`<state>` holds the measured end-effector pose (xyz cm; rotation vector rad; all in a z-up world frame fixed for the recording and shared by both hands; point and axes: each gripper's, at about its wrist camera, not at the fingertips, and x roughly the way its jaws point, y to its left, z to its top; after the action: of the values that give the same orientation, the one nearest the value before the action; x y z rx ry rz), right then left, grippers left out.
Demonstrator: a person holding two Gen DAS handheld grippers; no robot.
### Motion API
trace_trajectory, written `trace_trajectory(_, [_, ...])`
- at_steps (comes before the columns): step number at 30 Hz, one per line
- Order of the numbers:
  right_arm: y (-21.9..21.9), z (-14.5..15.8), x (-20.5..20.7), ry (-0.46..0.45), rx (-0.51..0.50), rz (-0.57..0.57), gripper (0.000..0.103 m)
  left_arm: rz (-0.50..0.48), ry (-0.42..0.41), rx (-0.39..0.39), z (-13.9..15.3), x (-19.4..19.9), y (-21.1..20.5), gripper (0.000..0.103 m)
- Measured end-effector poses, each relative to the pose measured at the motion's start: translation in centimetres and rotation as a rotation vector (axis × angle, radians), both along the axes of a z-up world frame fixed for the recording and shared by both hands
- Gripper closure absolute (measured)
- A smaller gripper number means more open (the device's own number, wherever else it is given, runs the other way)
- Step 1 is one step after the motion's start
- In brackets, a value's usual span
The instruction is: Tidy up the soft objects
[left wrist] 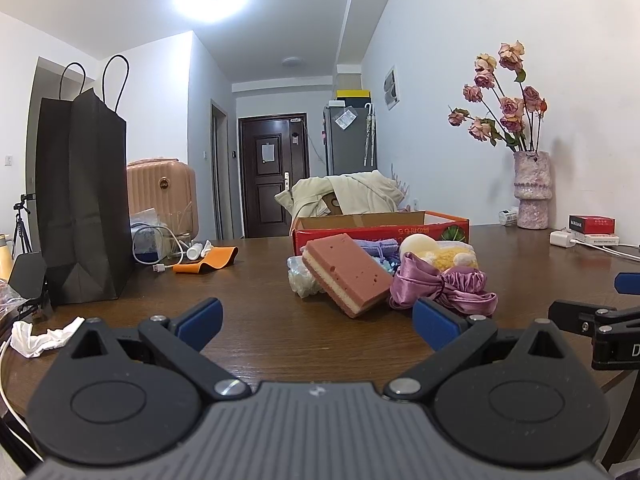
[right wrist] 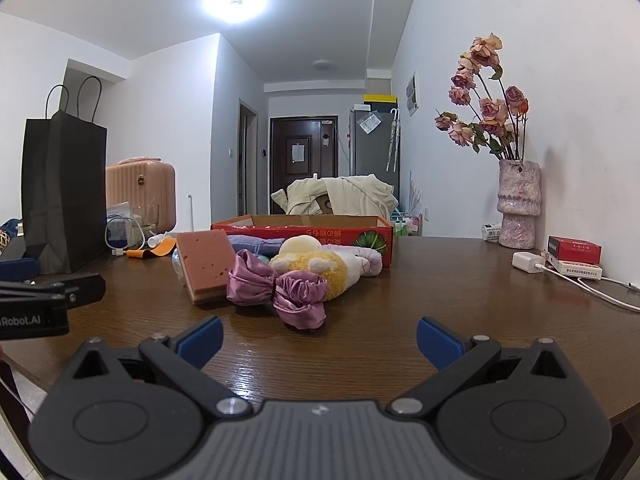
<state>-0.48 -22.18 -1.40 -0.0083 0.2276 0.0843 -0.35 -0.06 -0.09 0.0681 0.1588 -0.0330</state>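
Observation:
A pile of soft things lies on the brown table in front of a red cardboard box (left wrist: 452,227) (right wrist: 372,236). It holds a pink-and-cream sponge (left wrist: 348,274) (right wrist: 206,264), a purple satin bow scrunchie (left wrist: 440,286) (right wrist: 280,286), a yellow-and-white plush toy (left wrist: 440,250) (right wrist: 320,262), a lilac cloth (left wrist: 378,246) (right wrist: 256,243) and a crumpled clear bag (left wrist: 302,280). My left gripper (left wrist: 316,316) is open and empty, short of the sponge. My right gripper (right wrist: 320,338) is open and empty, short of the scrunchie.
A black paper bag (left wrist: 82,208) (right wrist: 62,196) stands at the left, with cables, an orange strap (left wrist: 208,262) and a pink suitcase (left wrist: 162,196) behind. A vase of dried roses (left wrist: 532,190) (right wrist: 518,208), a charger and small boxes (right wrist: 574,258) sit at the right wall. White tissue (left wrist: 40,338) lies near left.

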Motion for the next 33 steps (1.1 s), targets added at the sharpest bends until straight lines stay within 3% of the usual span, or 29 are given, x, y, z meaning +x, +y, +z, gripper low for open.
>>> trace_trajectory(33, [-0.02, 0.29, 0.22, -0.003, 0.001, 0.001, 0.0, 0.003, 0.005, -0.011, 0.34, 0.16, 0.41, 0.0])
